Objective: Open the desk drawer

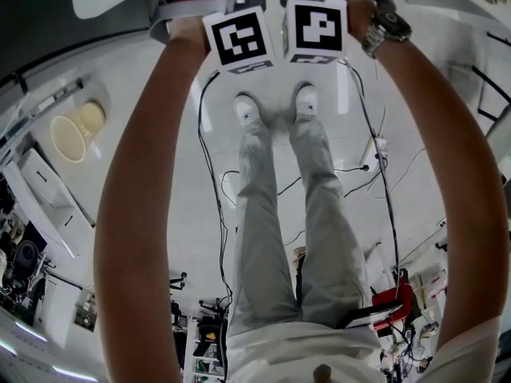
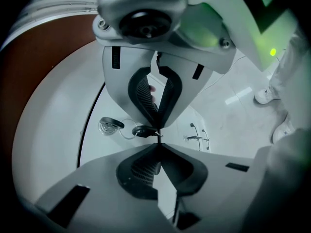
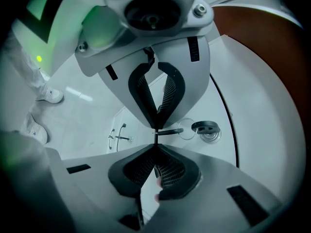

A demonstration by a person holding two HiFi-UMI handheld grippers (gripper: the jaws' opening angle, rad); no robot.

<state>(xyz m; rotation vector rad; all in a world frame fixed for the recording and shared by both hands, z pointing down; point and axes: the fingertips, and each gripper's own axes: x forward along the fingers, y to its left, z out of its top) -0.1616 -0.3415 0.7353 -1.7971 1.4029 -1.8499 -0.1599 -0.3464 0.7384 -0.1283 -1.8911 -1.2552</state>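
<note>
The drawer front (image 2: 58,130) is a glossy white panel that mirrors each gripper above its real jaws. In the left gripper view a round lock (image 2: 111,125) carries a ring and a dark-headed key (image 2: 142,130). The key's blade runs sideways to the tips of my left gripper (image 2: 158,136), which is shut on it, tips against the panel. In the right gripper view a second lock (image 3: 207,128) with a ring holds a key (image 3: 170,130), pulled level into my right gripper (image 3: 156,137), which is shut on it. The head view shows only the two marker cubes (image 1: 238,38), side by side.
A brown surface (image 2: 43,57) borders the white panel beyond a dark curved seam. The panel reflects white shoes (image 2: 267,96) and small cabinet handles (image 2: 197,137). Below, cables (image 1: 211,174) trail over the pale floor beside the person's feet (image 1: 247,110). A round beige dish (image 1: 76,130) lies left.
</note>
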